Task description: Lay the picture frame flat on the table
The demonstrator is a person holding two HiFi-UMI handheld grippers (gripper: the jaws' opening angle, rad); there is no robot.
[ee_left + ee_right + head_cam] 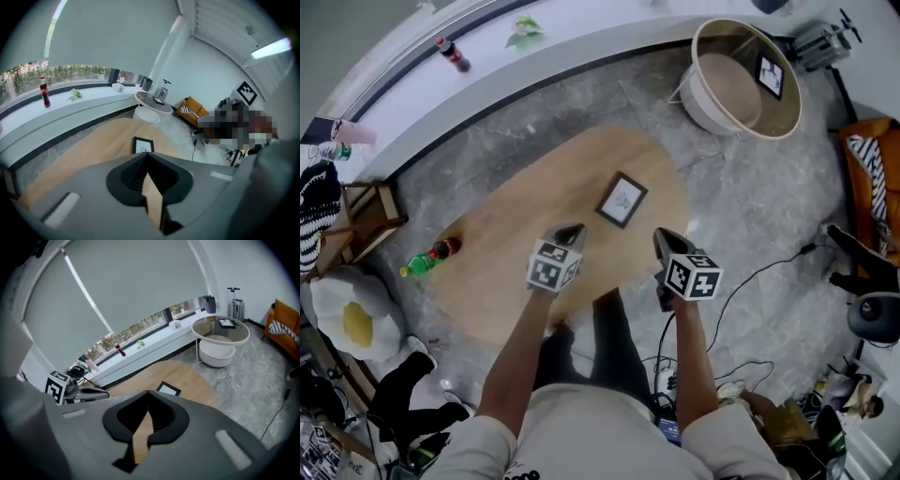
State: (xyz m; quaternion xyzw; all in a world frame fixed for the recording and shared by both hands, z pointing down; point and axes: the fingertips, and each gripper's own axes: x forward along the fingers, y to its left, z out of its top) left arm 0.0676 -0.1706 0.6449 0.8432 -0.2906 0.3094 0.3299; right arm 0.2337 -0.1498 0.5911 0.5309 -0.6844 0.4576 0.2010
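- Wood, pale and oval: the table (502, 239) fills the middle of my head view, on a grey marbled floor (769, 216).
- The picture frame (622, 200) sits on the table toward its far right part, ahead of both tools. It has a dark border and a white face turned up to the head camera. I cannot tell whether it lies fully flat or is propped at a slant.
- My left gripper (572, 228) is clenched. In the left gripper view the jaws meet at their tips (146, 153) with nothing between them, and only tabletop shows through the gap behind. The picture frame (143, 145) is just beyond those tips, not touched.
- My right gripper (661, 234) is clenched too. The right gripper view shows the tips pressed together (149, 392) and empty, with the picture frame (168, 388) a little past them to the right.
- Both tools hang over the near edge of the table, side by side with a gap between, and the frame is ahead of that gap.
- A green bottle (419, 265) lies at the table's left end, touching a dark bottle (445, 248).
- A round side table (741, 127) stands off the far right end.
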